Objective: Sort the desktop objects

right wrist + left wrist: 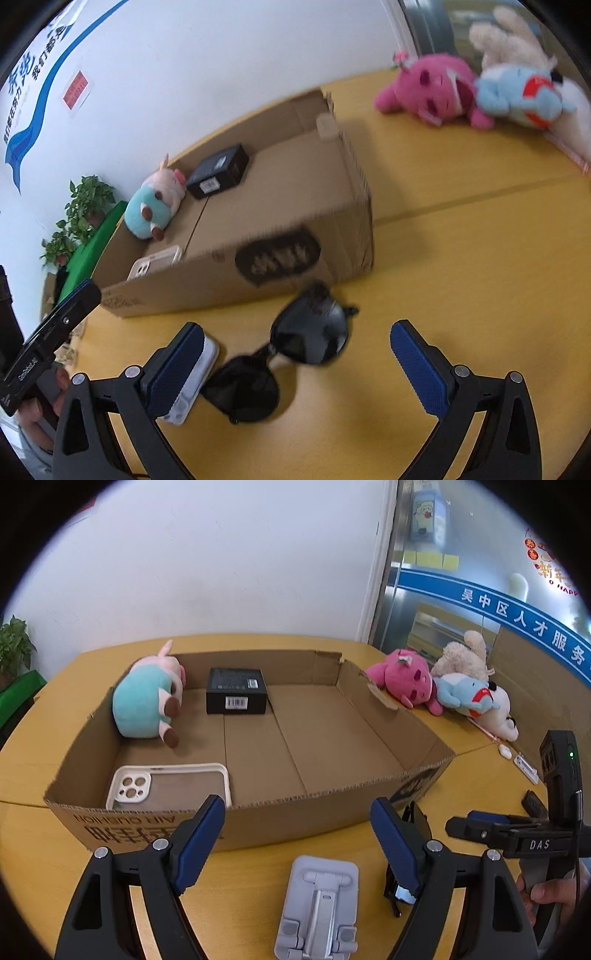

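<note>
A shallow cardboard box [332, 812] [207, 266] lies on the yellow table. Inside it are a teal-and-pink plush pig [146, 698] [153, 205], a black box [236, 696] [218, 175] and a white phone case [168, 786] [155, 264]. My left gripper [297, 834] is open above a grey phone stand [319, 908] in front of the box. My right gripper [295, 354] is open over black sunglasses [291, 350], which partly show by the left gripper's right finger [400, 878]. The stand peeks out behind my right gripper's left finger [192, 384].
A pink plush [406, 679] [428, 88], a blue plush [461, 694] [521, 96] and cream and white plushes [465, 657] lie at the table's back right. Small white items [524, 764] and a dark object [533, 805] lie right. A plant [81, 214] stands left.
</note>
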### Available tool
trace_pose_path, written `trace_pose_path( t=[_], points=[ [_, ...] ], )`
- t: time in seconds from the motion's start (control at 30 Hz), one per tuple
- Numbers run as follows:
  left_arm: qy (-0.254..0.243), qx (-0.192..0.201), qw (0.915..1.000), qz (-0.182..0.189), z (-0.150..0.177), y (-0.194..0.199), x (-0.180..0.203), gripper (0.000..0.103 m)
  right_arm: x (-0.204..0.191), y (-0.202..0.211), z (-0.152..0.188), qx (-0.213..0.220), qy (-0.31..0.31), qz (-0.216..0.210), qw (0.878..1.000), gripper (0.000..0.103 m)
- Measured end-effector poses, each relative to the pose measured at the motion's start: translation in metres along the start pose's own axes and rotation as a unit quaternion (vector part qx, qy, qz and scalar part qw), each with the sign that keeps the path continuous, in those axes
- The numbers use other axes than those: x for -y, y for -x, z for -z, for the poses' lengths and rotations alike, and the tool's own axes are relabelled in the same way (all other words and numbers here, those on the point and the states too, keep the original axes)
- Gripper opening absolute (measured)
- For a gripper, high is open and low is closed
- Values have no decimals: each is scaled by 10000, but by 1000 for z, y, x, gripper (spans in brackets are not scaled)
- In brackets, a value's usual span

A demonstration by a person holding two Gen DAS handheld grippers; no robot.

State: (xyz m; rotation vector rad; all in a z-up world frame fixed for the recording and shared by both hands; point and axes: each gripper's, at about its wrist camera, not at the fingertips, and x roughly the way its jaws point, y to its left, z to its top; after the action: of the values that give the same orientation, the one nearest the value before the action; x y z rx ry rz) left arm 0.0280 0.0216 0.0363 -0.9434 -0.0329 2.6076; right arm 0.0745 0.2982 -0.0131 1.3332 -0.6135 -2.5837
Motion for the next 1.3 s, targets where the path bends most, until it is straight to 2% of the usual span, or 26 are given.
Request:
trace_pose_path(
  t=[0.2, 0.33, 0.5, 0.6, 0.7, 0.77, 0.87, 0.93, 1.03, 1.13, 1.17, 1.23, 1.27, 1.3],
  points=[
    [118, -264, 9995, 93, 13, -8, -2, 81, -7, -32, 20, -475, -216, -519, 9973, 83],
    [152, -392, 9990, 136, 20, -9, -3, 81, -8, -34, 20, -379, -208, -569, 9974, 82],
    [166, -459, 9986, 220, 25, -12, 0, 81, -9, -37, 20, -458, -103, -584, 9972, 68],
    [119, -461, 9985, 281, 23, -12, 3, 81, -8, -36, 21, -528, -93, -636, 9965, 66],
    [80, -437, 9986, 302, 23, -11, 5, 81, 2, -30, 20, -545, -298, -601, 9963, 68],
    [83, -423, 9986, 311, 23, -11, 6, 81, 10, -27, 19, -518, -634, -816, 9933, 75],
    [91, -422, 9986, 317, 23, -12, 6, 81, 18, -32, 19, -506, -1268, -1270, 9825, 86],
    [109, -437, 9984, 332, 24, -13, 6, 81, 19, -37, 17, -389, -1637, -1345, 9765, 90],
    [90, -438, 9983, 365, 25, -12, 6, 81, 7, -44, 8, -213, -1591, -992, 9820, 94],
    [61, -411, 9983, 404, 27, -10, 6, 81, -12, -50, 2, -99, -923, -367, 9950, 93],
    [67, -409, 9983, 405, 28, -10, 5, 81, -20, -53, 2, -113, -673, -157, 9975, 85],
    [94, -414, 9982, 413, 30, -10, 4, 81, -27, -57, 3, -82, -381, 117, 9992, 64],
    [115, -410, 9982, 421, 31, -9, 2, 81, -26, -58, 4, -91, -379, 132, 9992, 42],
    [142, -404, 9982, 429, 33, -8, 0, 81, -22, -60, 4, -107, -432, 101, 9990, 25]
  ],
)
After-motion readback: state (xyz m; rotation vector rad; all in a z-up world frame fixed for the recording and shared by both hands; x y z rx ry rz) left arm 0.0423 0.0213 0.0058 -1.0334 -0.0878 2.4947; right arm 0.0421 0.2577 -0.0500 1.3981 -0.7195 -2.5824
